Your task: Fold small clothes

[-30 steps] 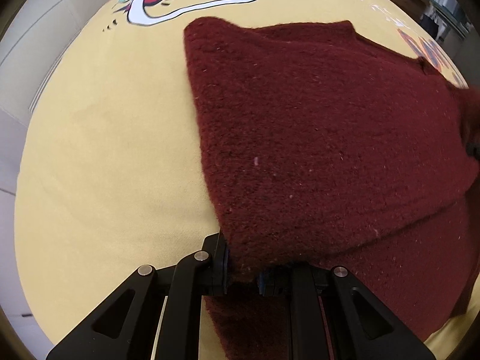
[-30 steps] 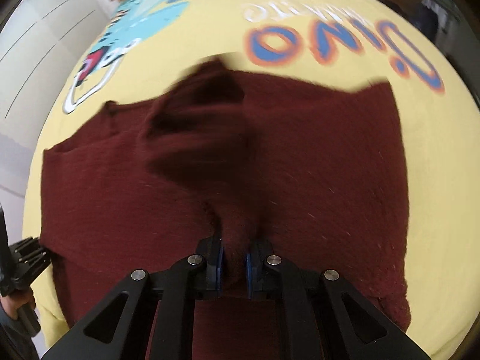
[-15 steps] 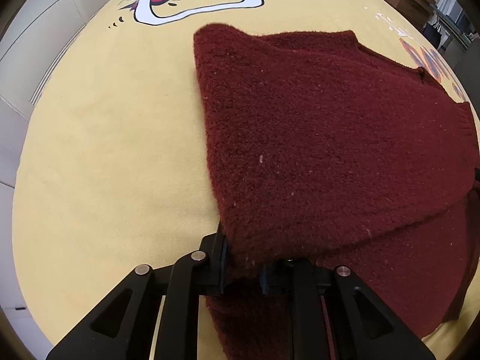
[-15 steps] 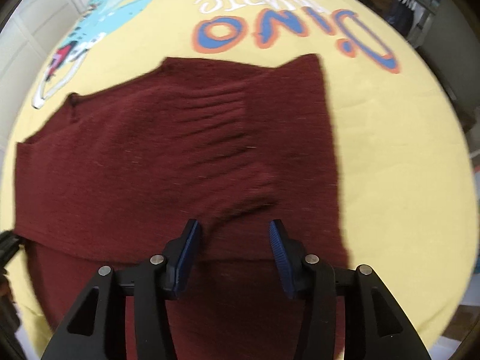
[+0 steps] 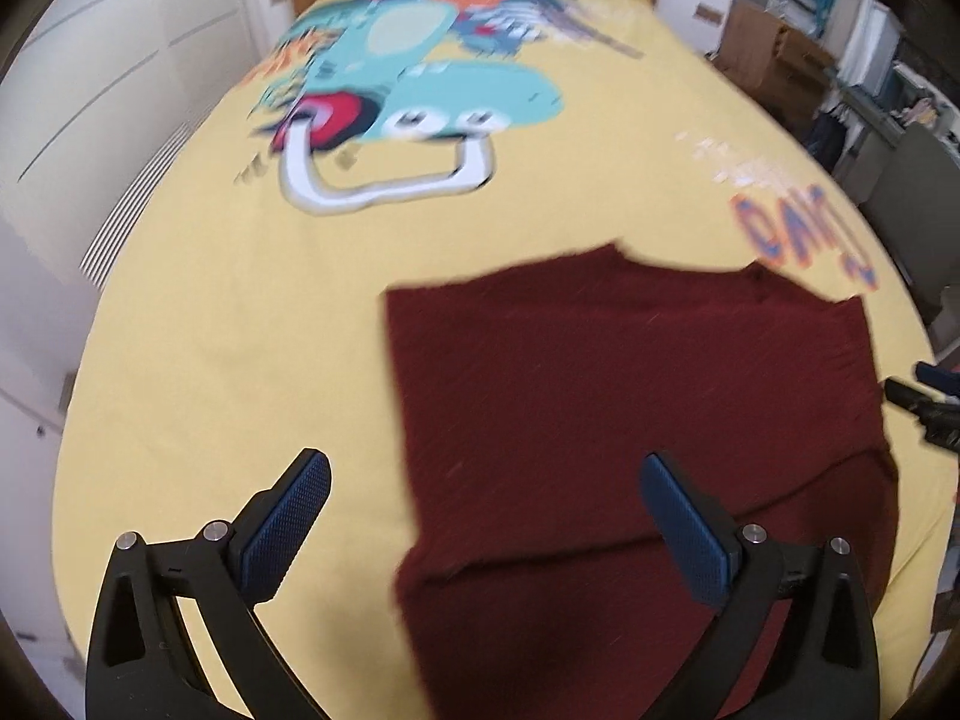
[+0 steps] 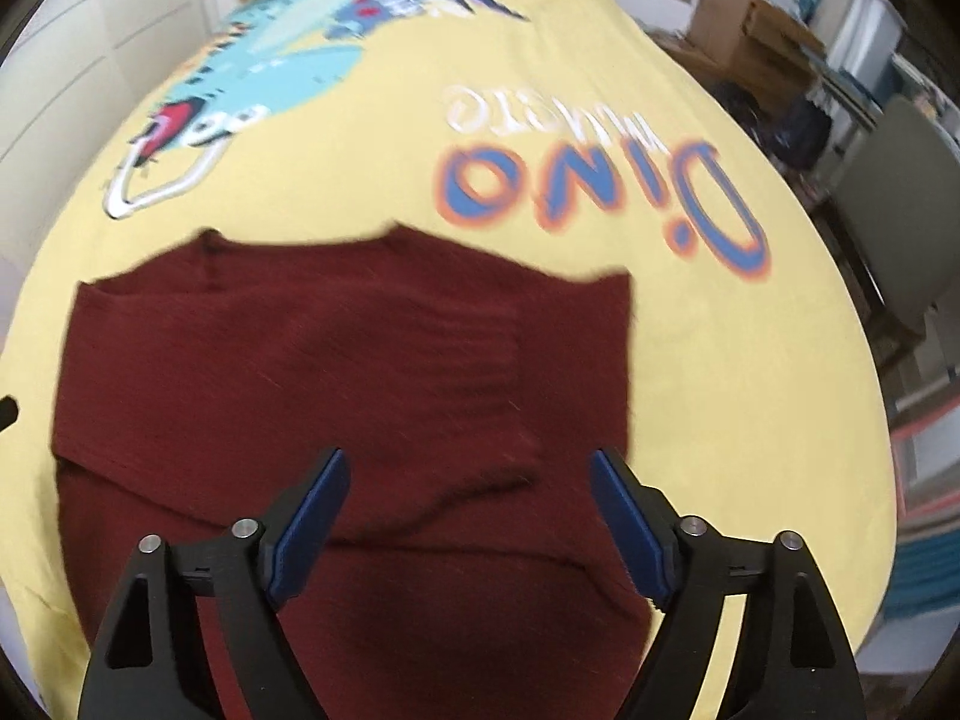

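Reading one fold as done: maroon sweater lies doubled on the bed, upper layer toward 12 o'clock. My left gripper and right gripper hang empty, jaws wide. Further folds likely remain.

Even indoor light, both views motion-blurred.
Fisheye bends the frame edges into dark corners; the bedspread print smears, shadows stay faint, no glare.
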Tool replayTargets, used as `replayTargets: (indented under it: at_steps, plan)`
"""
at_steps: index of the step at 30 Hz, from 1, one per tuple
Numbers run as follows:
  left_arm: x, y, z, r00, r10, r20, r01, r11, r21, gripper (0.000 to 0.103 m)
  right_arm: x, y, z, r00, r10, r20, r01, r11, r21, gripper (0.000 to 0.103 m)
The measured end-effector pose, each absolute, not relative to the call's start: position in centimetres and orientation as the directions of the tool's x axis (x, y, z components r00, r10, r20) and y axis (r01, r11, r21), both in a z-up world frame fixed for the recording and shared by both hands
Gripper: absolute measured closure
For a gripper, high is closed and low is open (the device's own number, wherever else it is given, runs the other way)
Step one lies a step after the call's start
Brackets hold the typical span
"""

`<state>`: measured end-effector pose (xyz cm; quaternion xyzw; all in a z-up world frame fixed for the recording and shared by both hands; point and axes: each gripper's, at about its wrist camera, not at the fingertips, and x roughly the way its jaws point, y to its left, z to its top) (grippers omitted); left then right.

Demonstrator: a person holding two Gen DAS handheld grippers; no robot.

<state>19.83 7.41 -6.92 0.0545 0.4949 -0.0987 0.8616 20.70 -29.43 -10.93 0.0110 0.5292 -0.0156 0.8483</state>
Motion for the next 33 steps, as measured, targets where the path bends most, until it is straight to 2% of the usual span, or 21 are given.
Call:
replayTargets:
  at_steps: [3, 5, 13, 16, 20, 23, 33]
  plan:
    - [20.3, 4.8, -7.7, 0.505, -0.119, -0.855, 0.248, 0.969, 0.011, 0.001, 21.8, -27.0, -11.4, 0.464, -0.012, -0.886, -0.001, 1.000, -0.014, 0.010]
    - [20.4, 3.0, -9.2, 0.496, -0.139, -0.857, 0.265, 0.964, -0.003, 0.001, 22.0, -25.4, -12.3, 0.480, -0.009, -0.877, -0.029, 0.999, -0.026, 0.001]
    - [20.4, 0.3, -18.5, 0.414, -0.072, -0.907, 0.293, 0.954, 0.058, 0.001, 21.3, -23.2, -19.4, 0.423, -0.033, -0.906, -0.087, 0.993, -0.077, 0.001]
    - [19.9, 1.8, -18.8, 0.431, -0.092, -0.898, 0.291, 0.956, 0.042, 0.001, 21.1, -24.6, -20.9, 0.414, 0.007, -0.910, -0.080, 0.996, -0.029, 0.001]
    - [20.5, 5.0, -19.0, 0.450, -0.047, -0.892, 0.231, 0.971, 0.065, 0.001, 21.2, -27.3, -21.2, 0.414, 0.012, -0.910, -0.041, 0.999, -0.005, 0.001]
    - [20.6, 6.5, -19.2, 0.430, -0.078, -0.899, 0.220, 0.975, 0.020, 0.001, 21.0, -28.9, -21.6, 0.417, 0.034, -0.908, -0.017, 0.999, 0.029, 0.001]
    - [20.5, 6.6, -19.5, 0.429, -0.096, -0.898, 0.213, 0.977, -0.002, 0.001, 20.2, -30.1, -22.3, 0.415, 0.077, -0.906, 0.035, 0.994, 0.100, 0.000]
